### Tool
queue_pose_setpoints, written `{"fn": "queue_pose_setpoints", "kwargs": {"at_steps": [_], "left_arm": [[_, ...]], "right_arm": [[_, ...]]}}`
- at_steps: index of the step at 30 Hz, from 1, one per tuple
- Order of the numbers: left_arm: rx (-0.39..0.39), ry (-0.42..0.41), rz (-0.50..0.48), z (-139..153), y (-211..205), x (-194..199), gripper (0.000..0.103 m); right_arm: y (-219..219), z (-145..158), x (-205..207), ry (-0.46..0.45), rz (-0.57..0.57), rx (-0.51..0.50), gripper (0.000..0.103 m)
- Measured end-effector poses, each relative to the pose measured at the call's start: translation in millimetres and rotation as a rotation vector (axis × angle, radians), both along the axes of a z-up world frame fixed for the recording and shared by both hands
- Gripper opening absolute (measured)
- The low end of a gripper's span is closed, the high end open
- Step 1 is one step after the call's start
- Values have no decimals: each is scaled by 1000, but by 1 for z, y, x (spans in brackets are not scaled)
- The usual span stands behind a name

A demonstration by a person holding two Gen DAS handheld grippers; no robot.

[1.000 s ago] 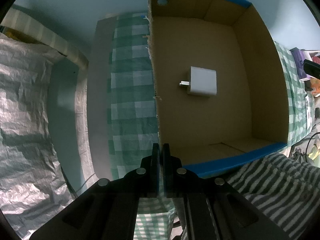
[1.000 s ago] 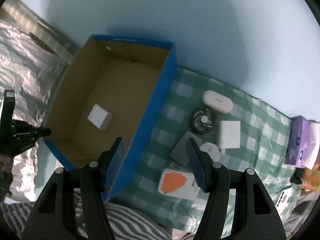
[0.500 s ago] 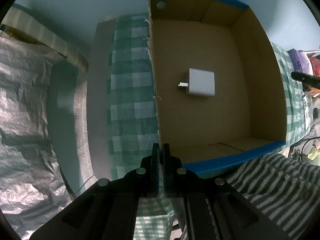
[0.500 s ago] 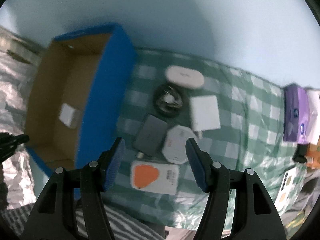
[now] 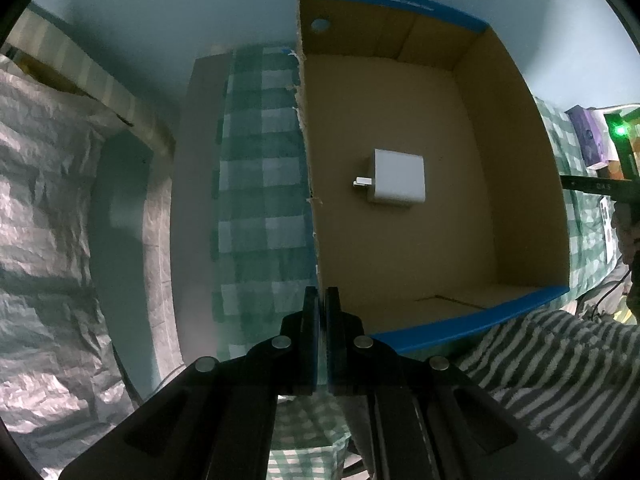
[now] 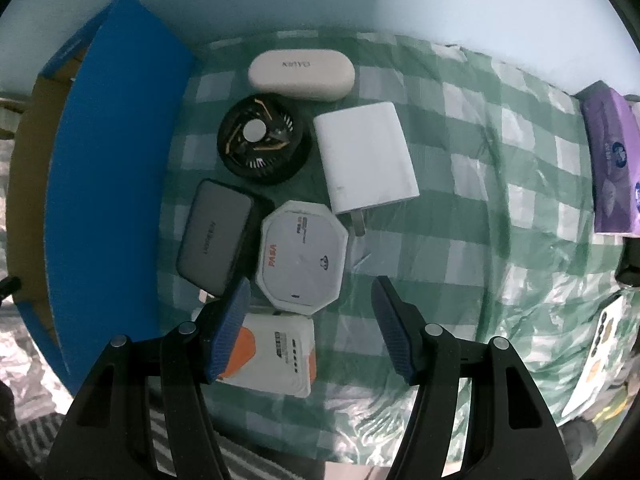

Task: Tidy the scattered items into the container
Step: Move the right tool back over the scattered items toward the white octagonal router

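my left gripper (image 5: 323,304) is clenched on the thin side wall of the cardboard box (image 5: 516,152), its tips pinching the torn edge near the box's near corner. inside the box a white charger (image 5: 399,176) lies flat on the floor, well ahead of those tips. my right gripper (image 6: 311,298) hangs released and empty over the green checked cloth (image 6: 460,208), holding nothing. between and just ahead of its fingers sits the white octagonal device (image 6: 302,258); the orange-and-white pack (image 6: 276,354) lies under the left finger. the grey power bank (image 6: 214,240) is just left of the octagon, the black fan (image 6: 260,140), white adapter (image 6: 366,156) and white oval case (image 6: 301,74) further ahead. the box's blue wall (image 6: 108,152) stands to the left.
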State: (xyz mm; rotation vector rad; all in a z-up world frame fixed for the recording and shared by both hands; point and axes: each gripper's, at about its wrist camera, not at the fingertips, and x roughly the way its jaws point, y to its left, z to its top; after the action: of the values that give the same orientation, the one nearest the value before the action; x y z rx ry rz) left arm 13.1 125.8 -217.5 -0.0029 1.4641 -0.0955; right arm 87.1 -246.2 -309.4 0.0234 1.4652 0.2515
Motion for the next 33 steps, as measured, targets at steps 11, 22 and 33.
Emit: {"fn": "queue_pose_setpoints", "kwargs": {"at_steps": [11, 22, 33], "left_arm": [[9, 0, -15, -1, -2, -3, 3], [6, 14, -10, -2, 0, -7, 4], [15, 15, -17, -1, -3, -8, 4]], "right_arm": [[18, -22, 9, 14, 29, -24, 64], [12, -40, 23, 32, 18, -3, 64], [39, -56, 30, 10, 146, -126, 66]]}}
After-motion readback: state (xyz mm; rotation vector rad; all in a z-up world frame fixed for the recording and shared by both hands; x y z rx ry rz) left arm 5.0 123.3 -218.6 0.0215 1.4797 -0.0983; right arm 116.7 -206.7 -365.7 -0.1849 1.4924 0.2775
